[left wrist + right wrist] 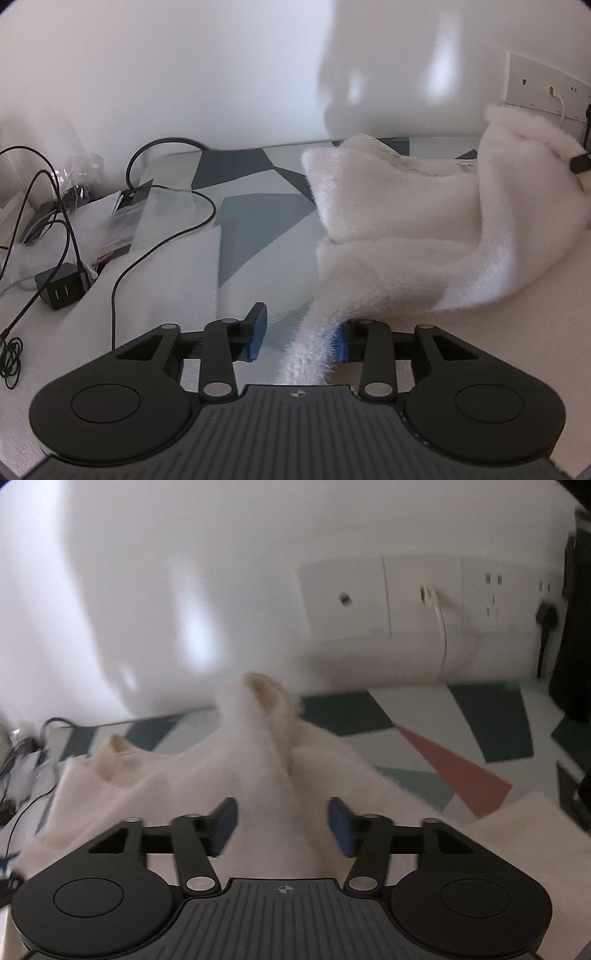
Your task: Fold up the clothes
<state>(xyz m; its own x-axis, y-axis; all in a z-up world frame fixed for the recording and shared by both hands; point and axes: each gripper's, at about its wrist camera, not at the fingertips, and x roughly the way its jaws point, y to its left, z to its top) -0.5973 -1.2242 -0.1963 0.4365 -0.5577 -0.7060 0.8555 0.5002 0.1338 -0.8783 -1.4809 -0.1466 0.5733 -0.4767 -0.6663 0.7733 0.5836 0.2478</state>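
Left wrist view: left hand-held gripper (300,341) has its blue pads wide apart. A strip of the white fluffy garment (406,221) runs down between them, lying against the right pad (340,342) and hiding most of it; left pad is clear of the cloth. Can't tell if the strip is a sleeve or a hem, since its lower end disappears under the gripper body. Rest of the garment is heaped ahead & to the right on a geometric-patterned cloth (255,221) covering the bench. Its far right corner is raised, w/ a small dark piece at the frame edge that's cut off, too little showing to identify. Ahead-left: black cables (166,236), a black charger block (61,290), clear plastic wrapping, partly blurred.

Right wrist view is motion-blurred throughout. Right hand-held gripper (282,827) also has its jaws apart, w/ a ridge of the garment (266,775) rising between the pads; whether either pad touches the fabric, can't tell b/c of blur. Garment spreads ahead & left of this gripper. Beyond it on the wall, a socket panel (424,594) w/ a white plug & cord; dark object at far right is cut off.
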